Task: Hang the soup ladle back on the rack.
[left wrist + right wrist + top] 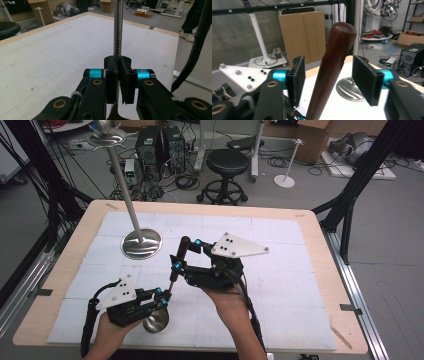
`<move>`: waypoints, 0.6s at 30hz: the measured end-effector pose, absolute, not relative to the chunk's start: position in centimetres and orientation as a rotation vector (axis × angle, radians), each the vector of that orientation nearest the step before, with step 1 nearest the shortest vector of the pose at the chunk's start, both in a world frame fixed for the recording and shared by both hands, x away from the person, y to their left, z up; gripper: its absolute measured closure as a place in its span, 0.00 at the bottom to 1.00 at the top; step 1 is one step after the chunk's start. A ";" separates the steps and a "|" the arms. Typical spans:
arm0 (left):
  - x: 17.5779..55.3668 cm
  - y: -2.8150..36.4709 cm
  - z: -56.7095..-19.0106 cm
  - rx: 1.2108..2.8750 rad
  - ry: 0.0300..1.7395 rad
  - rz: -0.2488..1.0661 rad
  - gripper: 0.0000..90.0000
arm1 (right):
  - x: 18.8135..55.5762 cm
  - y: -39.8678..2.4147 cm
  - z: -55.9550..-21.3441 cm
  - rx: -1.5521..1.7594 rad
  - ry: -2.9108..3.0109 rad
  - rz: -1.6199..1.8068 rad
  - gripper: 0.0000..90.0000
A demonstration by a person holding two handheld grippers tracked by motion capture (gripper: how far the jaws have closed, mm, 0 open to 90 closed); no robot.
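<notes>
A ladle with a steel bowl, a thin steel shaft and a dark wooden handle stands tilted above the white mat. My left gripper is shut on the steel shaft just above the bowl; in the left gripper view its jaws press together around the shaft. My right gripper is open, with one pad on each side of the wooden handle. In the right gripper view, gaps show between both pads and the wood.
A steel stand with a round base, a slanted pole and a dish on top stands at the mat's back left, close to the handle's tip. Beyond the table are a black stool and a small white stand.
</notes>
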State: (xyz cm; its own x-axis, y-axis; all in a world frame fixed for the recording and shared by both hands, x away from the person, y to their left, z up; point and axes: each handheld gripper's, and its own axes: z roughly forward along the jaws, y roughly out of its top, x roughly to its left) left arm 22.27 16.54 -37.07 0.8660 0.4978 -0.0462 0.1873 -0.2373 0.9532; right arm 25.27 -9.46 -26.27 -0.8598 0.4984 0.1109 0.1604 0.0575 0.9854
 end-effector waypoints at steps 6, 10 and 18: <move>22.2 16.6 -37.1 1.816 0.497 0.312 0.93 | 25.6 -9.6 -26.2 0.669 2.087 1.941 0.62; 22.2 16.6 -37.1 1.817 0.492 0.309 0.93 | 25.5 -9.5 -26.1 0.649 2.095 1.947 0.71; 22.1 16.7 -37.0 1.809 0.473 0.315 0.93 | 25.3 -9.3 -25.8 0.621 2.125 2.003 0.80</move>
